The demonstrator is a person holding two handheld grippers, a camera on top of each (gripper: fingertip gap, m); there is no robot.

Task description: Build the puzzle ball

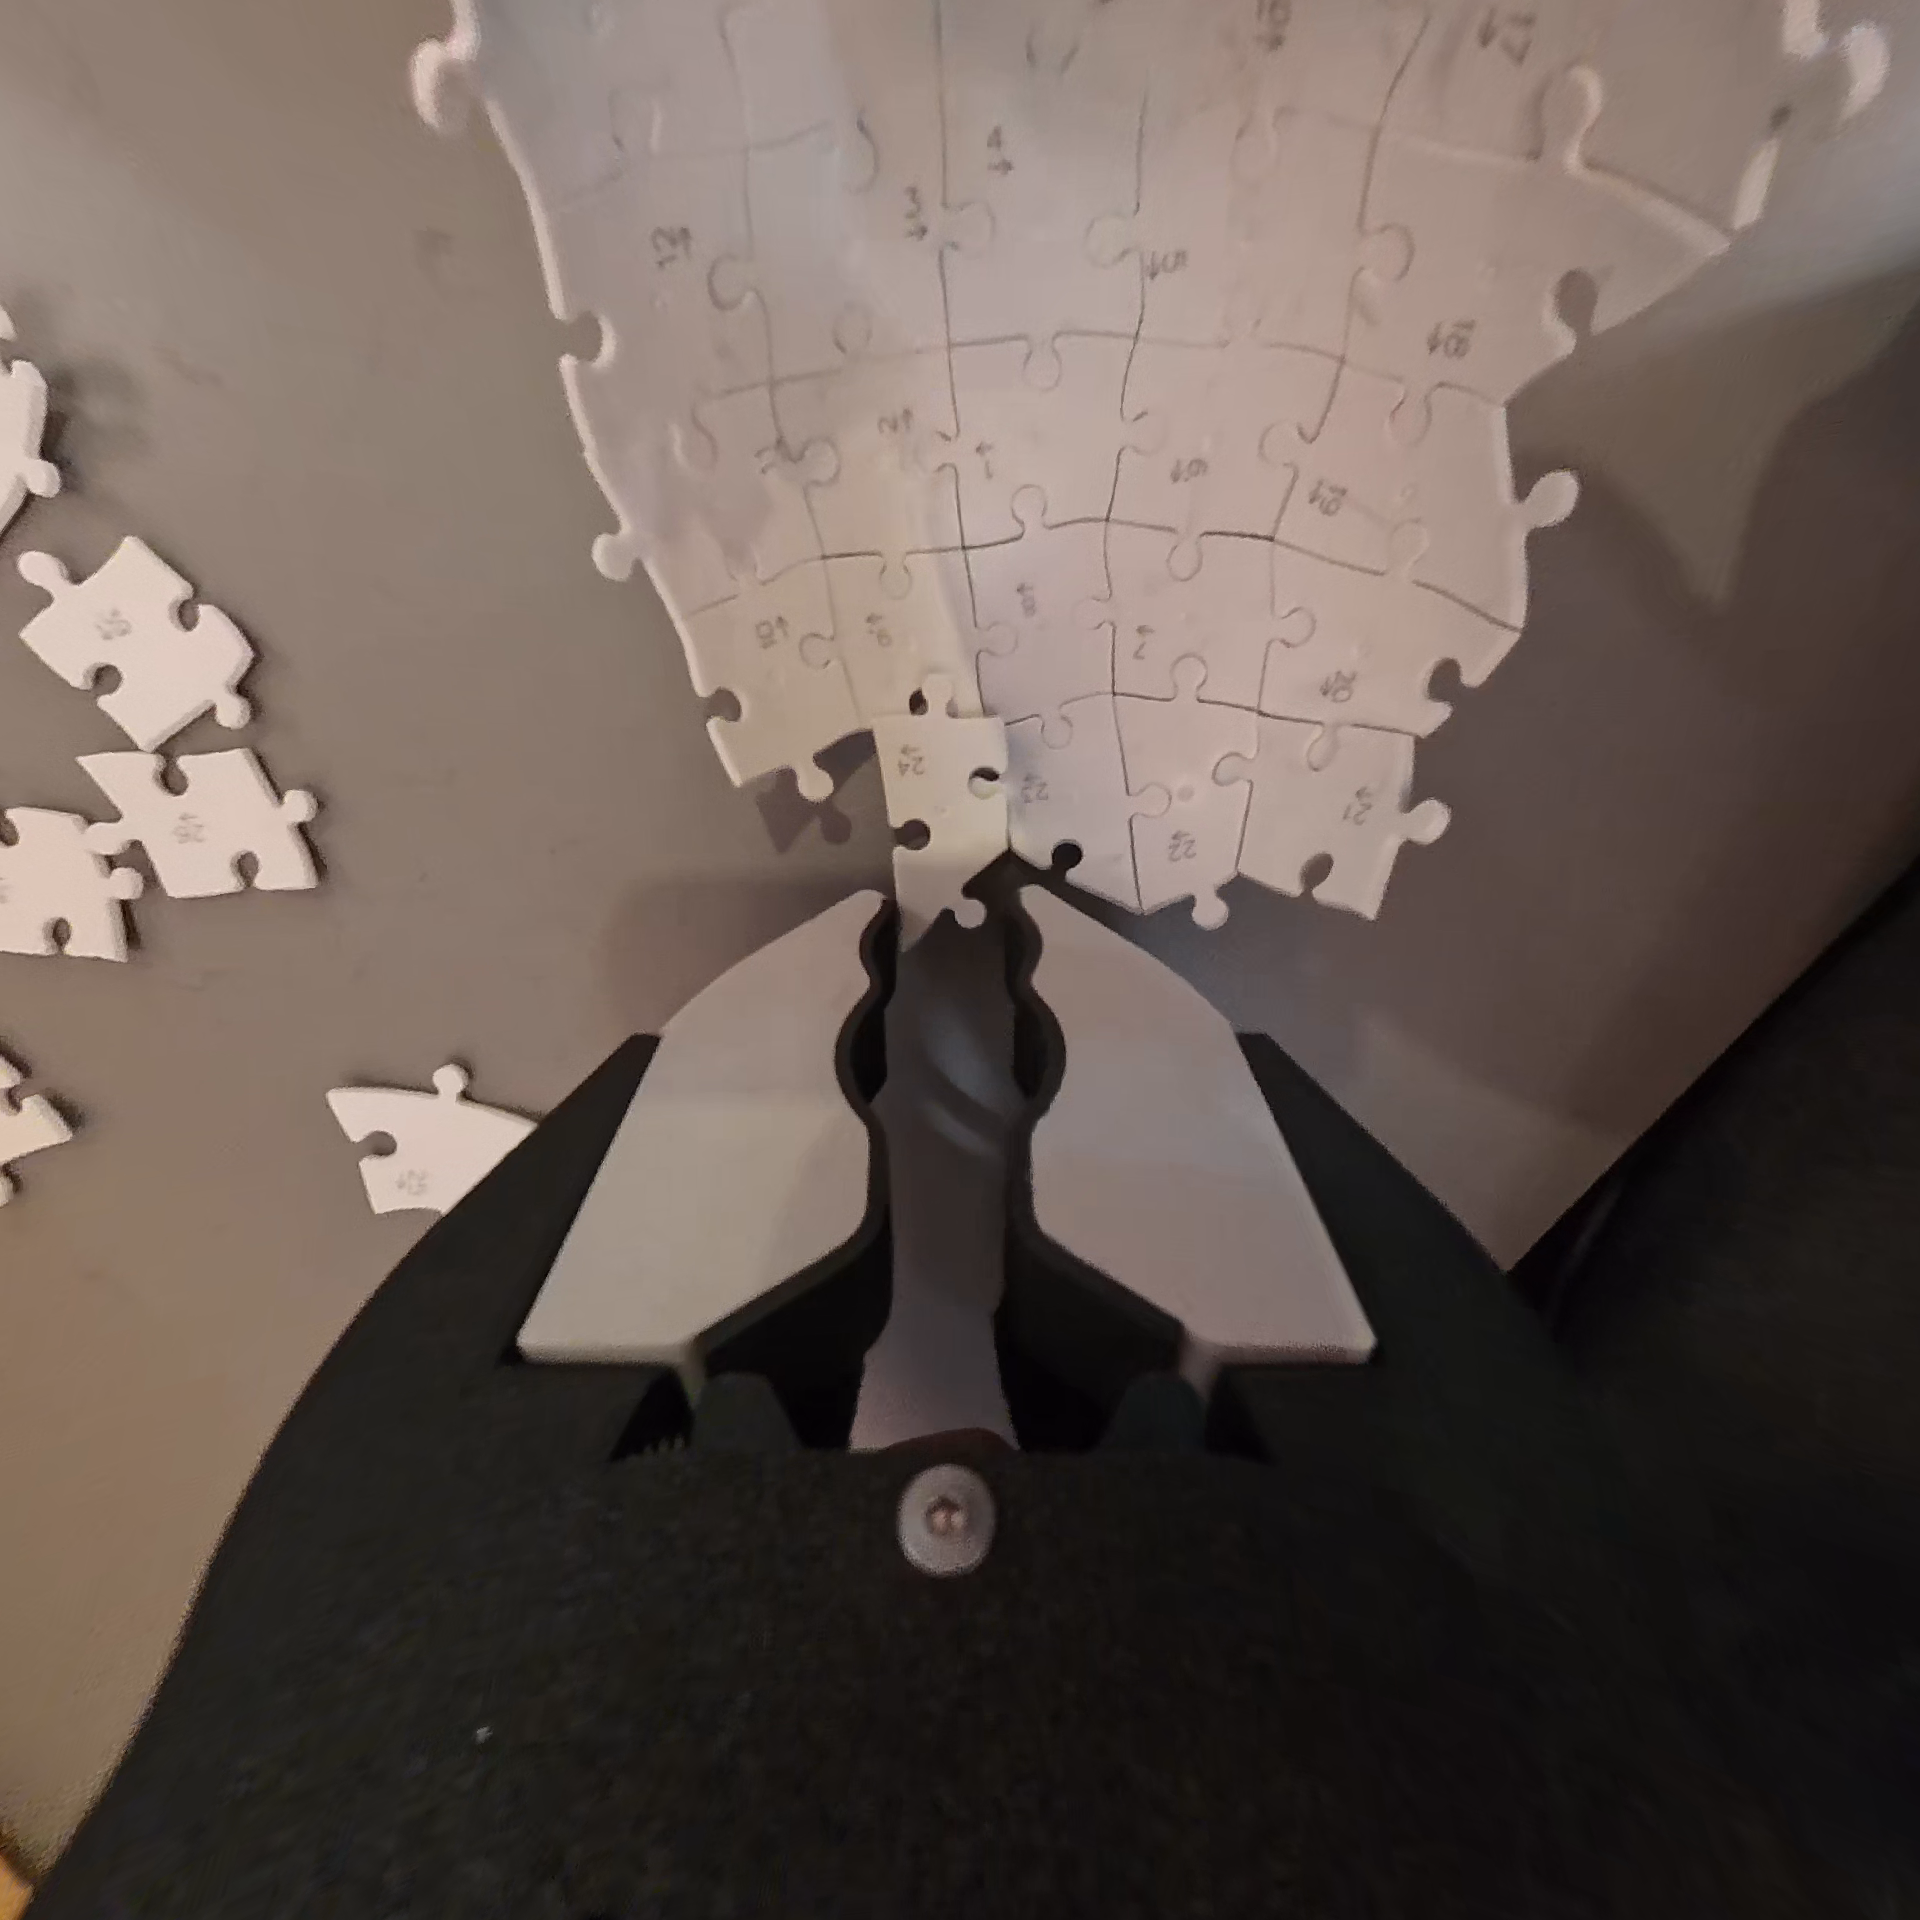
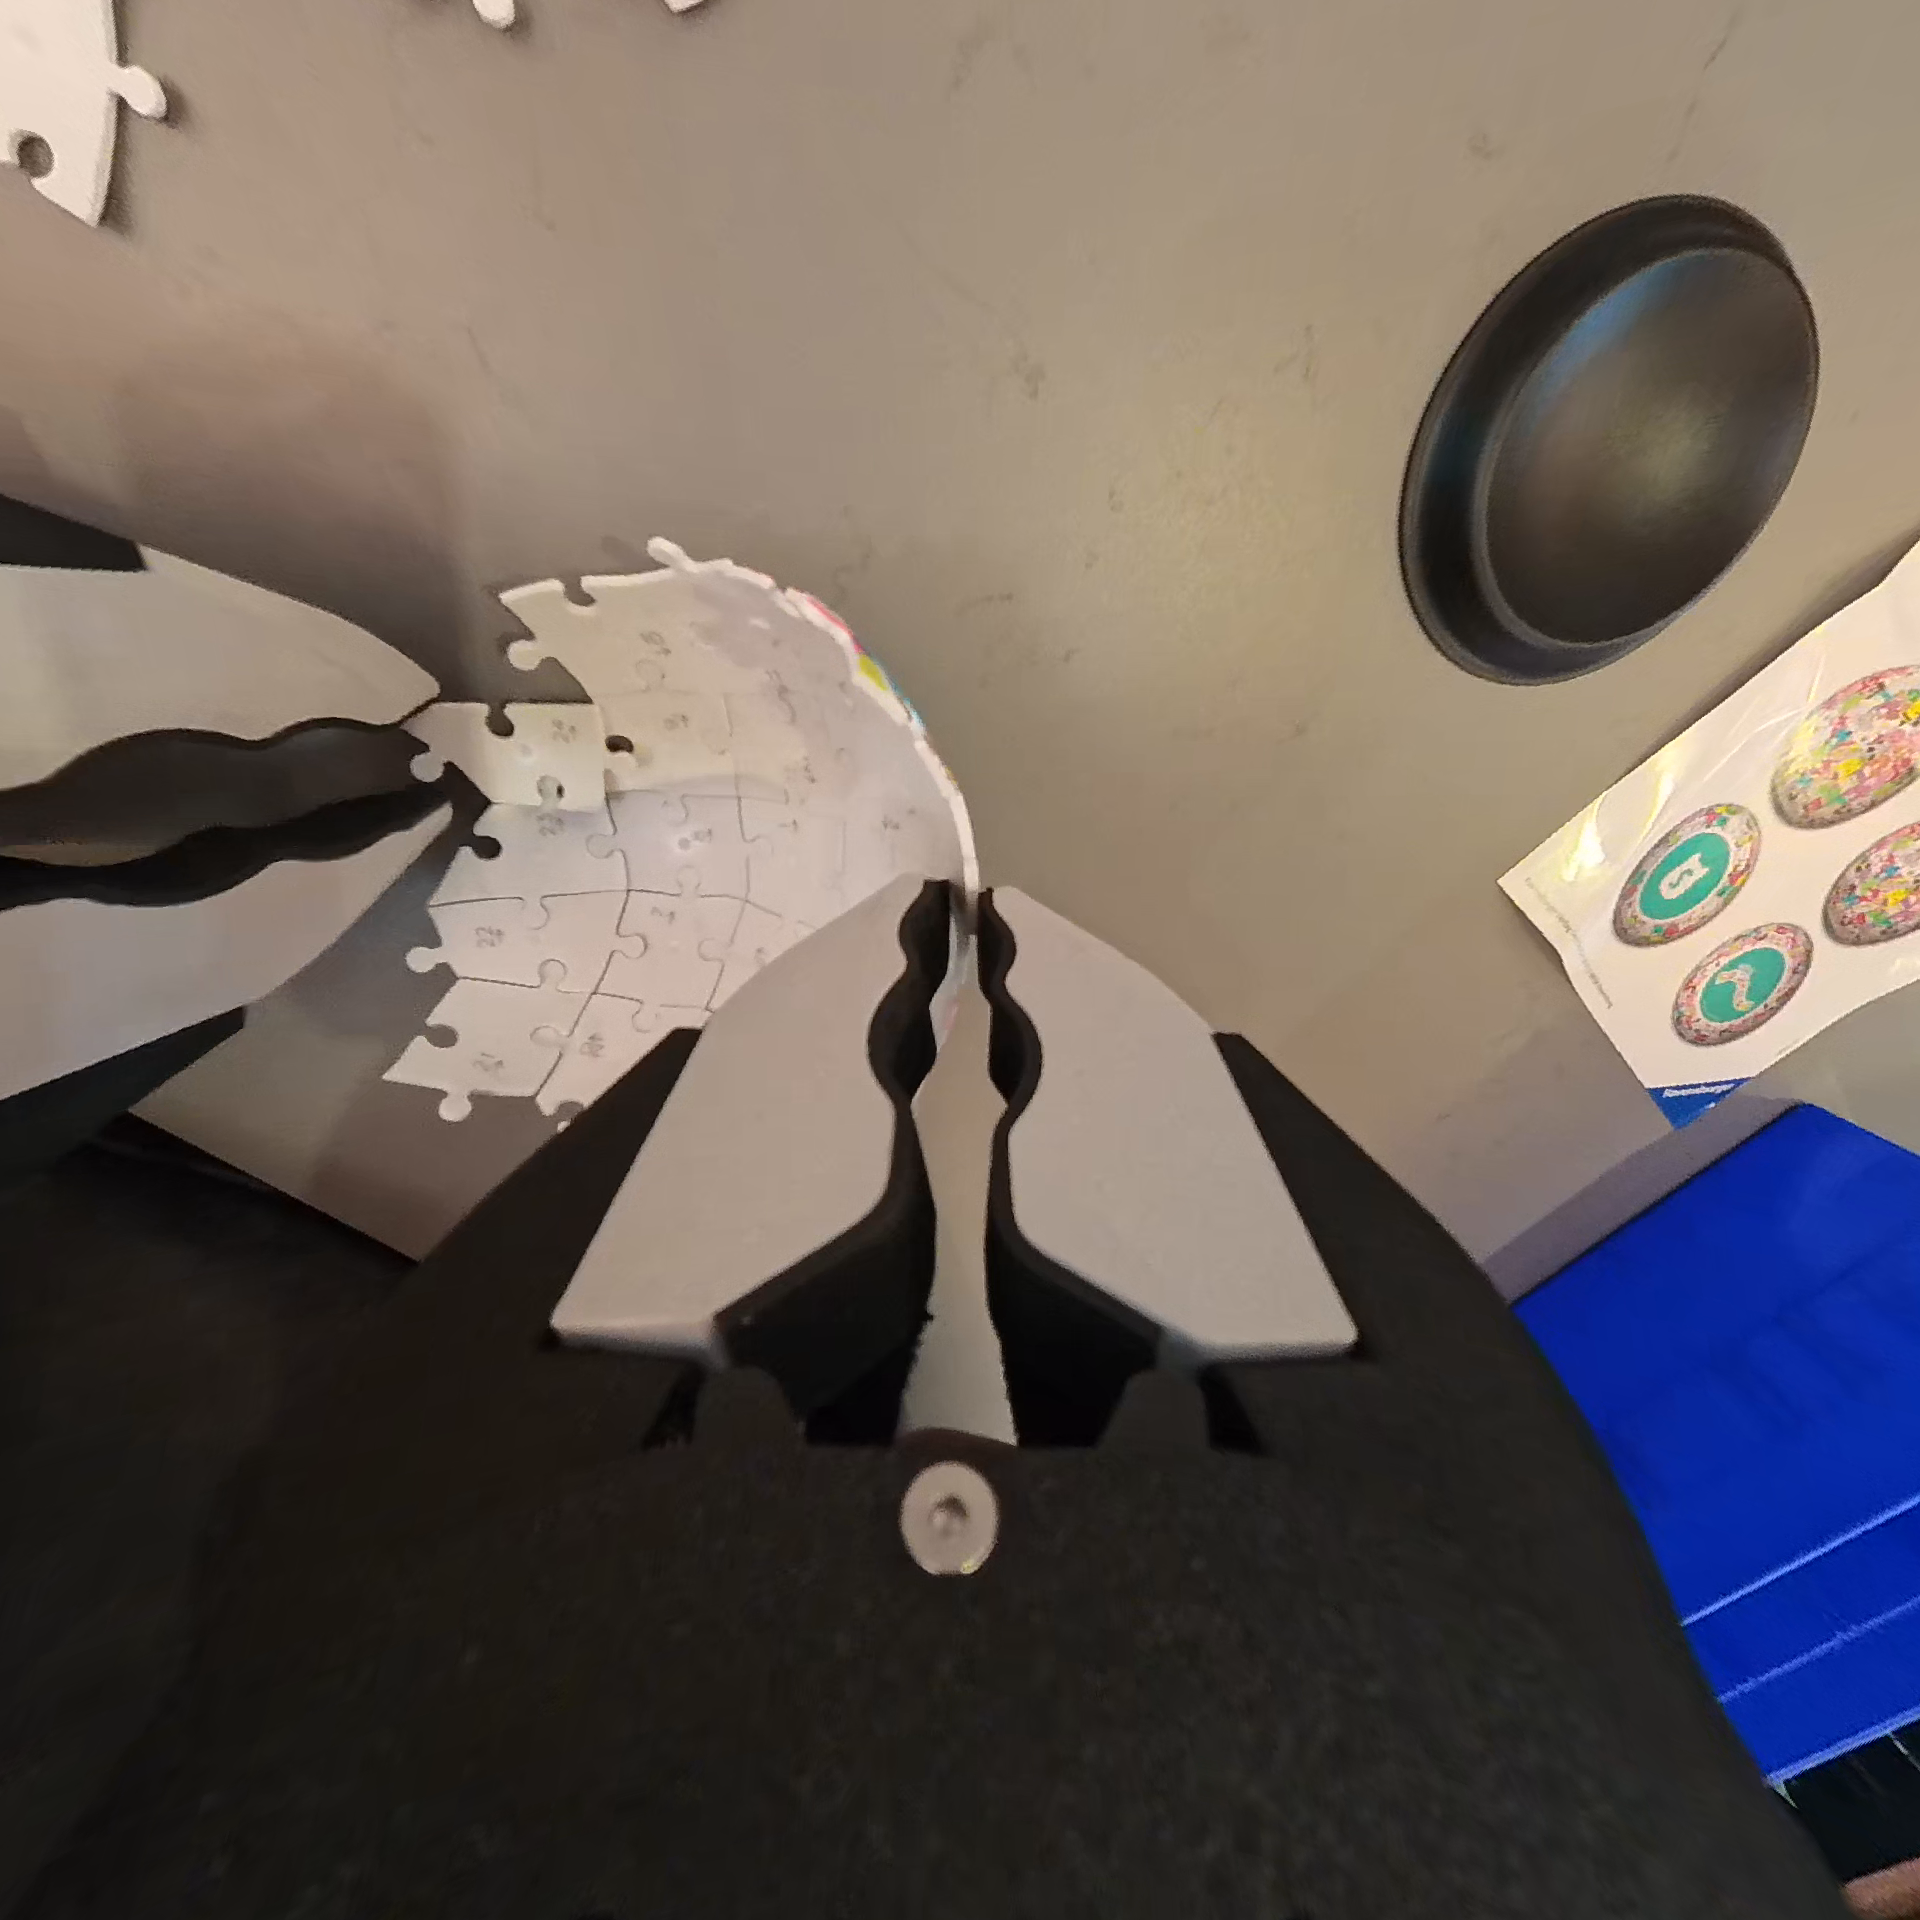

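- Puzzle ball point(image 1: 1091, 436), left wrist view: a white, half-built curved shell fills the upper middle, its inner face toward the camera; the top is cut off by the picture edge, and the marks on its pieces are faint and blurred.
- Left tool point(image 1: 961, 904) pinches a single white piece point(image 1: 940, 790) against the shell's lower edge; whether the piece is fully seated cannot be told.
- Loose pieces point(image 1: 140, 644) lie on the grey tabletop point(image 1: 364, 416) at the left, some cut off by the edge.
- Right wrist view: right tool point(image 2: 964, 899) is clamped on the shell's rim point(image 2: 961, 821), which runs between the fingers; the tool's body hides the shell's near part.
- Coloured outer face shows only as a thin sliver.
- Black round dish point(image 2: 1610, 436), a printed sheet point(image 2: 1745, 862) and a blue box point(image 2: 1766, 1403) sit at the right, both sheet and box partly cut off.
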